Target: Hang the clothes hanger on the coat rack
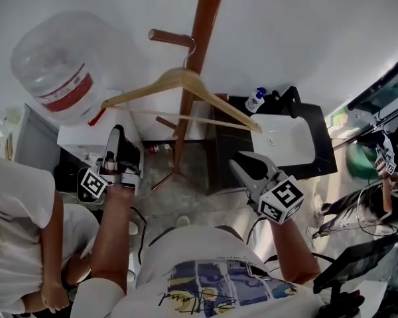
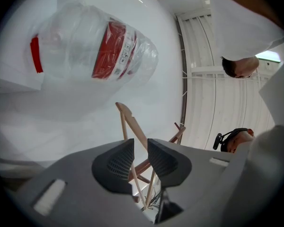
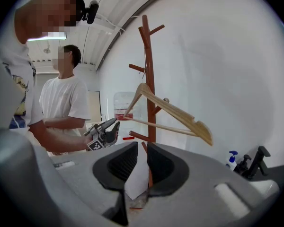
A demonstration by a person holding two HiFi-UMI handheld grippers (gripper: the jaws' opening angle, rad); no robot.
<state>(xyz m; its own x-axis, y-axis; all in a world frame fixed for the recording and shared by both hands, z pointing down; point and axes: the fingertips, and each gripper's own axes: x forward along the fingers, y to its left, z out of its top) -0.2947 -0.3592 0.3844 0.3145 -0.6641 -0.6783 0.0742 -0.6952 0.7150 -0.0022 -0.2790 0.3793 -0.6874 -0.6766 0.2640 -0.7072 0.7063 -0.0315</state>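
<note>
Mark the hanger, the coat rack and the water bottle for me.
hanger [image 1: 180,77], head view, its wooden apex.
coat rack [image 1: 202,32], head view, upright pole.
water bottle [image 1: 56,65], head view, clear body.

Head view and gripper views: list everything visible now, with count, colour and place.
Pale wooden clothes hanger: one, tan, hooked on the rack's peg.
Wooden coat rack: one, reddish-brown, centre.
Clear plastic water bottle: one, red label, atop white dispenser, left.
Pump bottle: one, white with blue cap, on dark counter.
Faucet: one, black, beside pump bottle.
Sink basin: one, white, in counter.
Bystander: one, white T-shirt, far left.
Left gripper: grey, jaws apart, empty.
Right gripper: grey, jaws slightly apart, empty.
</note>
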